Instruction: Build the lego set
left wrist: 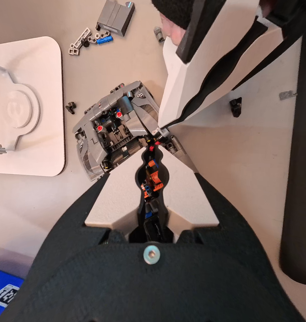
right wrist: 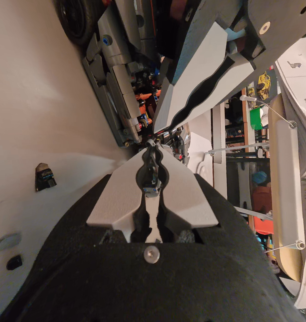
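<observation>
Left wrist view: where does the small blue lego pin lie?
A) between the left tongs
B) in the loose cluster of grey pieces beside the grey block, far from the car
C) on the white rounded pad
B: the small blue lego pin lies among loose grey pieces by the grey block, off the white rounded pad.

The car (left wrist: 114, 127) sits mid-desk (left wrist: 35, 200) and both tools crowd its near end: the left tool (left wrist: 151, 148) closes narrowly over its dark middle, the right tool (left wrist: 161, 130) pinches a small grey piece touching it from the right. Left of the car, a small black pin (left wrist: 71, 106) lies close, then a white plate (left wrist: 44, 108) blocks that side. Beyond the car, bare desk runs up to loose grey beams (left wrist: 84, 41) and a grey block (left wrist: 116, 17). Right of the car, a black piece (left wrist: 236, 107) lies past the right tool.
</observation>
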The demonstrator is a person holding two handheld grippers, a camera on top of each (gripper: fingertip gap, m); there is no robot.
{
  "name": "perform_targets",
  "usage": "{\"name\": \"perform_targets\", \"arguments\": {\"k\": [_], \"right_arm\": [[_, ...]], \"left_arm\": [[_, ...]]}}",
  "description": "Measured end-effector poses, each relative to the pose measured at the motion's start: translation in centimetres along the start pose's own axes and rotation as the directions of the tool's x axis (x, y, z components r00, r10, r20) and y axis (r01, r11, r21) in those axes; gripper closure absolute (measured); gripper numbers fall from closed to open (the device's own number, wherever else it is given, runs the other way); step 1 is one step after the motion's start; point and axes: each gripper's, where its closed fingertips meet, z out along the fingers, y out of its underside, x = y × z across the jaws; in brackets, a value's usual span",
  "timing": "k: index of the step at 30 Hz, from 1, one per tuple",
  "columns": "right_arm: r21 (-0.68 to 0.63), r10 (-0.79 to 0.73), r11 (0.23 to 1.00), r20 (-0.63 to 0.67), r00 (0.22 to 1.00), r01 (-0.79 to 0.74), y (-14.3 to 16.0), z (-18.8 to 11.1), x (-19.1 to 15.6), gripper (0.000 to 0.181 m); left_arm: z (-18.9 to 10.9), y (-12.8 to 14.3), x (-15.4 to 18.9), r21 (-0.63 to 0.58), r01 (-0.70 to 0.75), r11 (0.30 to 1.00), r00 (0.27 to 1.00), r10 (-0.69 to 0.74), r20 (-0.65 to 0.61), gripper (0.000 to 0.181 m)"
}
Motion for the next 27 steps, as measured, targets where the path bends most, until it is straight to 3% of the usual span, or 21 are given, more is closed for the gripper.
{"name": "perform_targets", "arguments": {"k": [11, 27], "right_arm": [[-0.046, -0.057, 0.997, -0.015, 0.998, 0.056, 0.1, 0.4, -0.4, 0.169], [-0.096, -0.092, 0.992, -0.051, 0.994, 0.087, -0.4, 1.3, -0.8, 0.174]], "left_arm": [[0.1, -0.1, 0.2, 0.005, 0.025, 1.0, 0.999, -0.025, -0.032, 0.179], [0.3, -0.1, 0.0, -0.003, 0.061, 0.998, 0.997, -0.061, -0.042, 0.179]]}}
